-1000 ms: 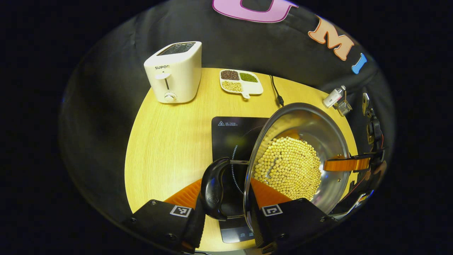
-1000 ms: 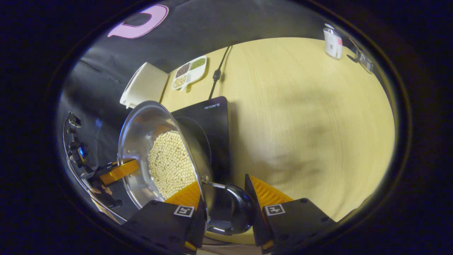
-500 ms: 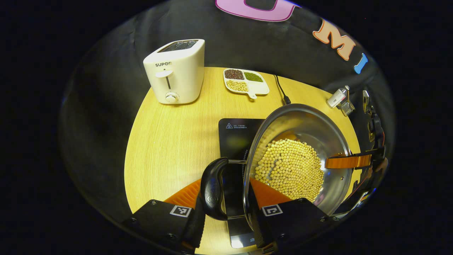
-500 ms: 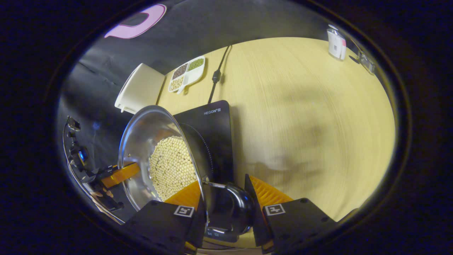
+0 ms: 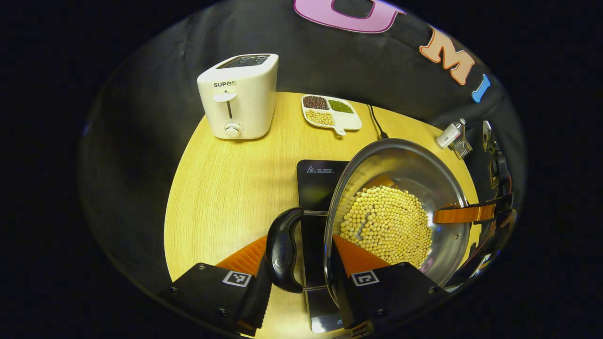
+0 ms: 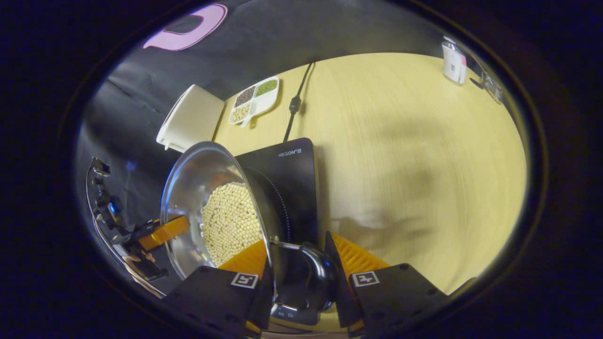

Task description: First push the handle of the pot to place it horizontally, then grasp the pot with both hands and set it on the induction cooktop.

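Cooktop [image 5: 316, 186] has slid under the pot [image 5: 400, 188], tongs [image 5: 301, 270] straddling its handle

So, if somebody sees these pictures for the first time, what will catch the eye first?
First the shiny steel pot full of pale beans, carried over the black induction cooktop on the wooden table. Each claw grips one of its black side handles: the left claw in the left gripper view, the right claw in the right gripper view. Behind, a white toaster and a divided dish of beans stand near the wall.

A round wooden table [image 5: 221, 188] stands brightly lit against black cloth [image 5: 330, 61].
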The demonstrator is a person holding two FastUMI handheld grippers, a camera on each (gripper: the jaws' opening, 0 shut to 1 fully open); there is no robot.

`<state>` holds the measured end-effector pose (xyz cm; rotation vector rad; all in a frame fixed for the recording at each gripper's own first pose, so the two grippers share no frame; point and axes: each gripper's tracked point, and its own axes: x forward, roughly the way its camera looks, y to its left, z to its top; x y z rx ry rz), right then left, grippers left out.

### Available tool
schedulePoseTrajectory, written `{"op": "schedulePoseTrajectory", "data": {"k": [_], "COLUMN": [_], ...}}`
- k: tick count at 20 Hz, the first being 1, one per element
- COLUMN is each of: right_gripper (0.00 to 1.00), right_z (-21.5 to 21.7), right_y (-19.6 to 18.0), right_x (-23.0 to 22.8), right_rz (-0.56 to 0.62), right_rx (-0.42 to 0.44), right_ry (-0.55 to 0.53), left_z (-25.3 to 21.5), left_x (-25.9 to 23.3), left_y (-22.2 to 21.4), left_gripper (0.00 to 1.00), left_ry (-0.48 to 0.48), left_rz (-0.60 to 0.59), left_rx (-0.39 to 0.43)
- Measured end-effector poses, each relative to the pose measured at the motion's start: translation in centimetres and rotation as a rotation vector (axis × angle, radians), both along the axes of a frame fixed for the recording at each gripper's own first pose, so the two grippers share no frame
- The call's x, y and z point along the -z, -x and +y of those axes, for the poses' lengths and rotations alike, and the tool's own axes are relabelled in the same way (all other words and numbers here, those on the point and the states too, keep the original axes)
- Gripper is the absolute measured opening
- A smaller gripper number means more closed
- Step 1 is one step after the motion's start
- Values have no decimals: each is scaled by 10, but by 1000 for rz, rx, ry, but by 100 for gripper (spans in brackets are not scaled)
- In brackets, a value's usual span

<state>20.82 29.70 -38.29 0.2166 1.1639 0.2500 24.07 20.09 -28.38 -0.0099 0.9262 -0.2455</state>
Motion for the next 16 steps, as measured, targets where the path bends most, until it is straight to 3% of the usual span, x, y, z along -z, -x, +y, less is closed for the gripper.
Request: {"op": "schedulePoseTrajectory", "data": {"k": [7,12,13,14,16], "right_gripper": [52,66,59,70,92], "right_z": [0,-3,-6,-7,-9], "right_y": [-2,-10,-12,-15,-23], "right_x": [1,1,-4,-10,-28], "right_rz": [-1,-50,-80,-112,-199], "right_rx": [2,12,12,12,18], "right_ry": [-1,26,26,21,5], "left_z": [0,3,3,5,7], "left_x": [1,1,-3,-5,-17], "left_y": [1,2,-1,0,-4], "left_gripper": [63,67,72,74,87], "left_ry": [13,-34,-43,-52,-43], "left_rz": [-2,-48,-81,-104,-179], "left_rx": [-5,0,-6,-20,-57]}}
